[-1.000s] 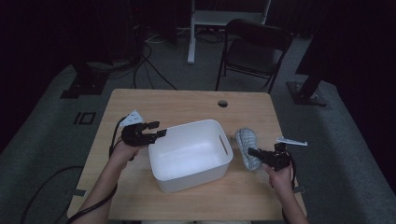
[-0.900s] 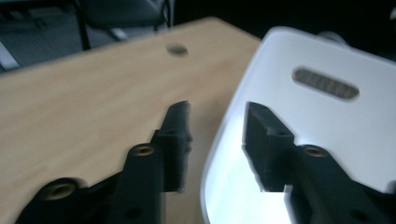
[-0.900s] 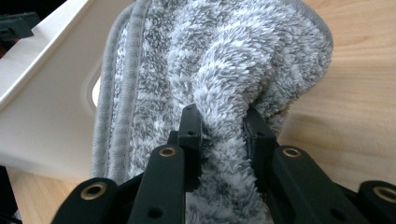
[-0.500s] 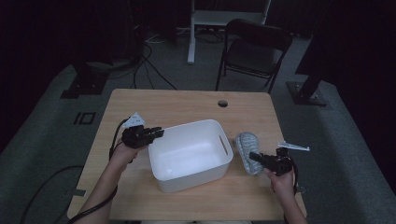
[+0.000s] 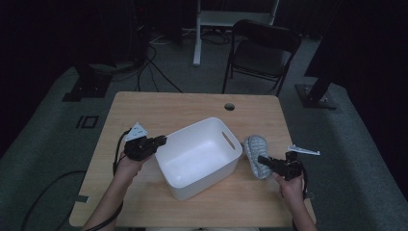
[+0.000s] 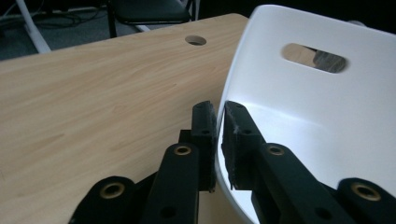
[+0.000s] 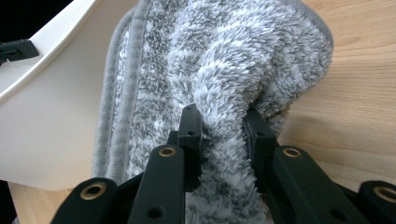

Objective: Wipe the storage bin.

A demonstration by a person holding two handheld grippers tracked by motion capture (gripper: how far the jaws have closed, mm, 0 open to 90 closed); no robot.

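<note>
A white plastic bin (image 5: 185, 131) with slot handles stands mid-table, empty inside. My left gripper (image 5: 162, 140) is at its left corner. In the left gripper view the jaws (image 6: 218, 109) have just been closing and now pinch the bin's thin wall (image 6: 317, 116). To the right of the bin lies a grey fluffy cloth (image 5: 255, 147). My right gripper (image 5: 262, 159) is shut on it. A thick fold of the cloth (image 7: 224, 56) is squeezed between the two pads of that gripper (image 7: 224, 116).
The wooden table (image 5: 159, 108) has a round cable hole (image 5: 229, 106) near its far edge. A black folding chair (image 5: 262, 48) stands behind the table, and cables lie on the grey floor. The bin's right wall sits close beside the cloth.
The left gripper's jaws have closed onto the bin's rim with a slight shift toward it. The right gripper and the cloth have stayed put.
</note>
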